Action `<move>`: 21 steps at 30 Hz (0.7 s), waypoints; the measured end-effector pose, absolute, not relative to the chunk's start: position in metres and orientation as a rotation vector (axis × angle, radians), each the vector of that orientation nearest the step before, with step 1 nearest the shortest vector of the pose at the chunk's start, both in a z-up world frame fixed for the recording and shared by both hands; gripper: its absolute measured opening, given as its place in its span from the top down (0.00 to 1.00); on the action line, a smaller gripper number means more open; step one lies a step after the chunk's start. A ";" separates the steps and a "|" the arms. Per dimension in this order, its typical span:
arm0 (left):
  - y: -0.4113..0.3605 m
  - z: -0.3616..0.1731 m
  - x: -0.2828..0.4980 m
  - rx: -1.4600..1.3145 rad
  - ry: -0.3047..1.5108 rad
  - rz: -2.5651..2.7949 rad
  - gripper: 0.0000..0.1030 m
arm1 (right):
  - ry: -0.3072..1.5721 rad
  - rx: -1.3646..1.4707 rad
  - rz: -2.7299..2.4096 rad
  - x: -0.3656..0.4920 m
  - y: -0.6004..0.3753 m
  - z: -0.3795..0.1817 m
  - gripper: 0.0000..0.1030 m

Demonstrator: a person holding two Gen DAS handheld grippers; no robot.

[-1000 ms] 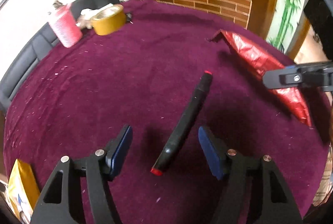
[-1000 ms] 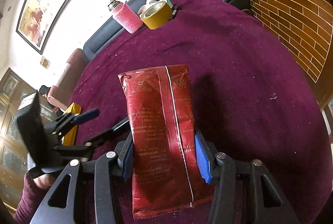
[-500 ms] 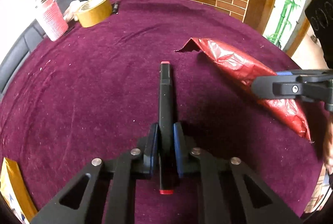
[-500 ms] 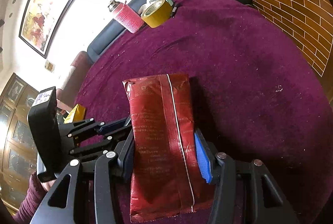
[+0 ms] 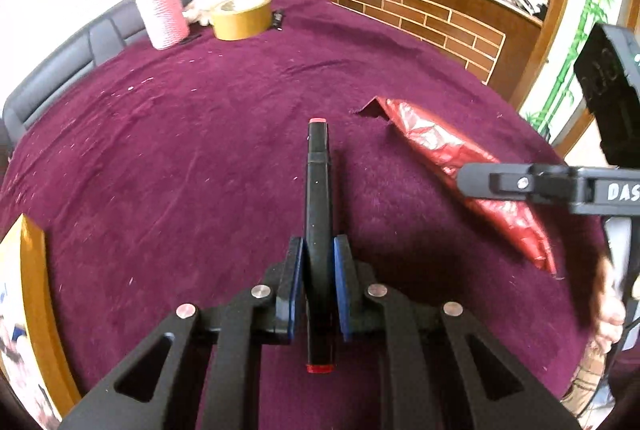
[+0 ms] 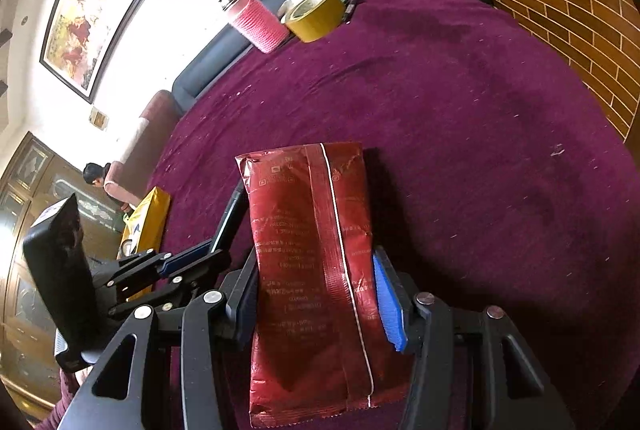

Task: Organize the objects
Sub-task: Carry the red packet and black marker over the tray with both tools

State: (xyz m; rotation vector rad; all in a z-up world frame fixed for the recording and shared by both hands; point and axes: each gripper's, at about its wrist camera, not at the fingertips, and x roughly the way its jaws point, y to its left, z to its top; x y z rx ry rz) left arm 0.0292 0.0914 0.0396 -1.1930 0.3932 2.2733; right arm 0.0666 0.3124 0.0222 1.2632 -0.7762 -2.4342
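1. Far ahead of your left gripper (image 5: pixel 318 284) stand a tape roll (image 5: pixel 241 16) and pink bottle (image 5: pixel 163 15).
2. It clamps the black marker (image 5: pixel 318 214) — your right gripper (image 6: pixel 316 300) pinches the red packet (image 6: pixel 316 262).

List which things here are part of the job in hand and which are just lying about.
In hand:
black marker, gripped by the left tool
red packet, gripped by the right tool

Lying about:
tape roll
pink bottle
yellow bag
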 end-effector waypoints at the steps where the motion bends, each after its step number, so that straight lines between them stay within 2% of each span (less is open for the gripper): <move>1: 0.086 0.044 0.033 -1.190 0.380 2.289 0.86 | -0.769 1.263 -2.430 0.067 0.309 0.023 0.46; 12: 0.020 0.087 0.077 -1.109 0.230 2.434 0.86 | -0.670 1.253 -2.366 0.069 0.255 0.039 0.46; 21: -0.050 0.111 0.094 -1.057 0.176 2.614 0.86 | -0.557 1.242 -2.270 0.067 0.189 0.058 0.46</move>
